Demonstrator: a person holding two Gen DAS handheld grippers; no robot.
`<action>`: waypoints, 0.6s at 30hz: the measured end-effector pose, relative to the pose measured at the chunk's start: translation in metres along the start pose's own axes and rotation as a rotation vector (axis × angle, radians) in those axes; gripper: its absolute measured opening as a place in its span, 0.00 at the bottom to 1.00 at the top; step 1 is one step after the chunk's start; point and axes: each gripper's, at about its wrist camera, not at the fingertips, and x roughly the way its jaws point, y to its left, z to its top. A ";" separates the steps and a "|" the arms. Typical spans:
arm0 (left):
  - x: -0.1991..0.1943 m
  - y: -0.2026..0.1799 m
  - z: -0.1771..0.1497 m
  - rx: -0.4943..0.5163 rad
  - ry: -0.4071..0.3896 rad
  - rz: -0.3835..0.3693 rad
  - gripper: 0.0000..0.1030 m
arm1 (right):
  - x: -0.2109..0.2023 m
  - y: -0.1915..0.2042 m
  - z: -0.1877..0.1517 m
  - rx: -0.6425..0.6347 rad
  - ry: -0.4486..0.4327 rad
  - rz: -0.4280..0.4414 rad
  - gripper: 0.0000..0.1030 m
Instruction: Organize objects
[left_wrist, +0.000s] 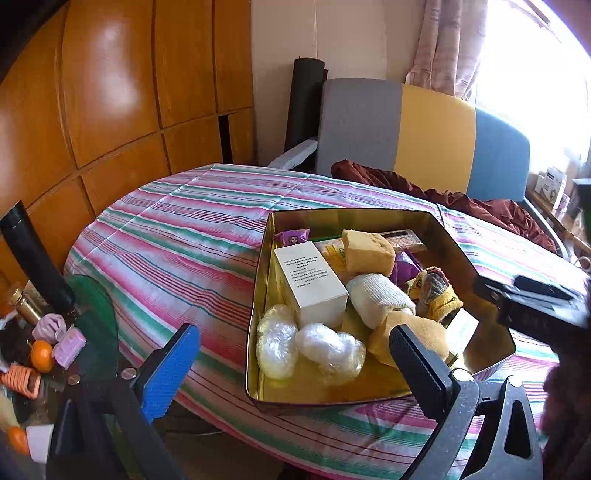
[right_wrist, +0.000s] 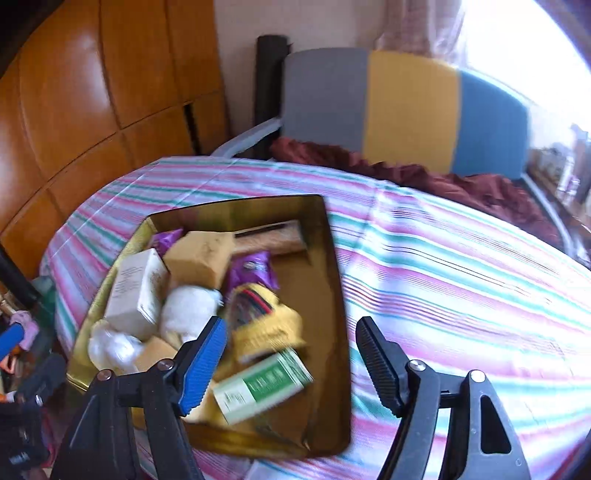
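A gold metal tin sits on the striped tablecloth. It holds a white box, a yellow sponge, a rolled white sock, two clear plastic bundles, a purple packet and a yellow patterned cloth. My left gripper hovers wide open at the tin's near edge, with nothing gripped. My right gripper is open above the tin, its pads touching nothing. Below it lie the yellow cloth and a green-and-white box. The right wrist view is blurred.
The striped tablecloth spreads left of and behind the tin. A chair back in grey, yellow and blue stands behind the table, with a maroon cloth on its seat. A low glass side table at the left carries oranges, pink items and a bottle.
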 end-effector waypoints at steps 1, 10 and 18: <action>-0.001 0.000 -0.002 -0.007 -0.001 -0.008 1.00 | -0.006 -0.001 -0.006 0.010 -0.016 -0.021 0.72; -0.006 -0.005 -0.010 -0.021 0.006 -0.040 1.00 | -0.015 -0.004 -0.027 0.021 -0.035 -0.081 0.72; -0.006 -0.002 -0.014 -0.017 -0.014 -0.035 0.99 | -0.014 0.007 -0.032 0.004 -0.039 -0.074 0.72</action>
